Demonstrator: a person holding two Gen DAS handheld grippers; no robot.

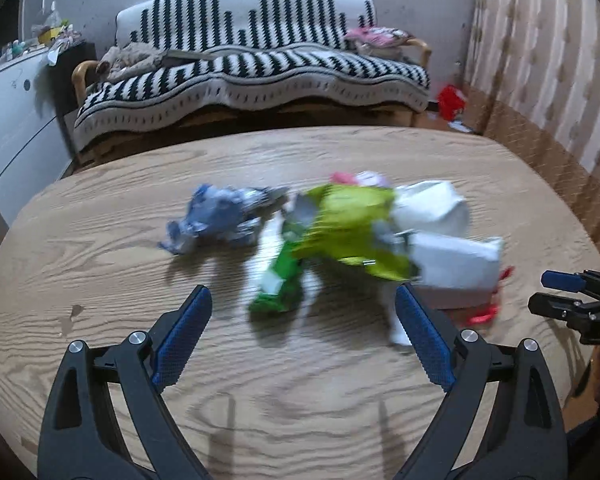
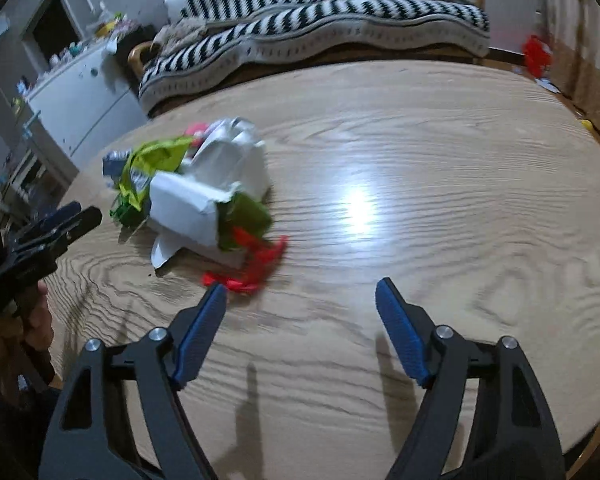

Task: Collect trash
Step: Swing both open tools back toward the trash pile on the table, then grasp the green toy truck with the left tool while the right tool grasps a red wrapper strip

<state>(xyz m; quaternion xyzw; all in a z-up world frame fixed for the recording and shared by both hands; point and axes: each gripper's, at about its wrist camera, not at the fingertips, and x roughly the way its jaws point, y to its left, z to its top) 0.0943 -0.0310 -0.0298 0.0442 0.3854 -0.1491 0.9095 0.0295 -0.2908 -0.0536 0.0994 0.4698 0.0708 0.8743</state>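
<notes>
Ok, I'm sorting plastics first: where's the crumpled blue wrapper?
In the left wrist view, the blue wrapper lies on the wooden table, left of the yellow-green bag, apart from the pile.

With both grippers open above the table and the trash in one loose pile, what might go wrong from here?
1. The pile is loose and overlapping: closing on the yellow-green wrapper may drag the white paper along or drop it.
2. The red scrap lies flat on the wooden table; the right gripper may slip over it.
3. The left gripper and the right one approach the same pile and may collide.

Wooden table [image 1: 100, 240], crumpled wrappers [image 1: 340, 224], white paper [image 2: 188, 204]
</notes>
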